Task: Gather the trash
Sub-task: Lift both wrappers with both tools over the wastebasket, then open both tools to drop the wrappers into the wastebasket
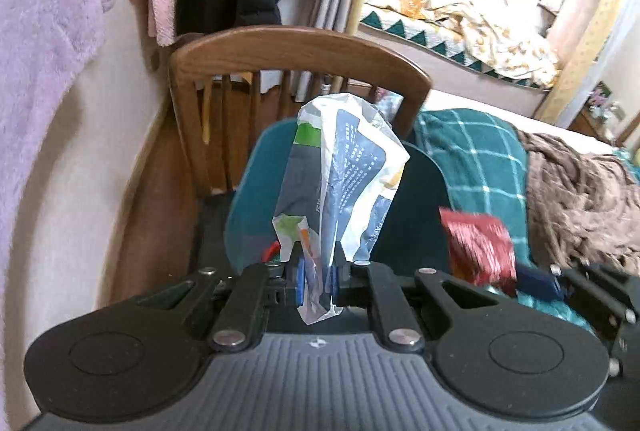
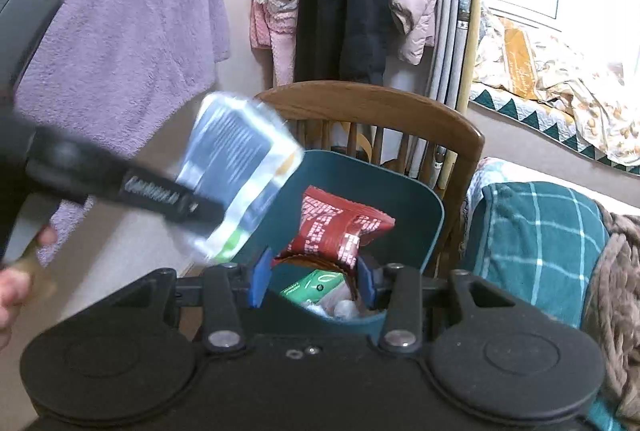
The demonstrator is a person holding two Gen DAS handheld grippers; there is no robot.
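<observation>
My left gripper [image 1: 317, 273] is clamping the bottom of a crumpled white-and-blue wrapper [image 1: 344, 171], which is sticking straight up over the teal bin [image 2: 416, 199]. My right gripper [image 2: 314, 281] is holding a red snack packet [image 2: 340, 227] by its lower edge, jaws pinched on it, right above the bin's opening, in front of the wooden chair [image 2: 372, 103].

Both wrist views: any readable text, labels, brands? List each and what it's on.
"PAP…" sideways on the white and blue wrapper in the left gripper; rest unreadable.
Red wrapper: white print, blurred.
Raised lettering on the left gripper's arm: blurred.
Green pack in the bin: too small.
</observation>
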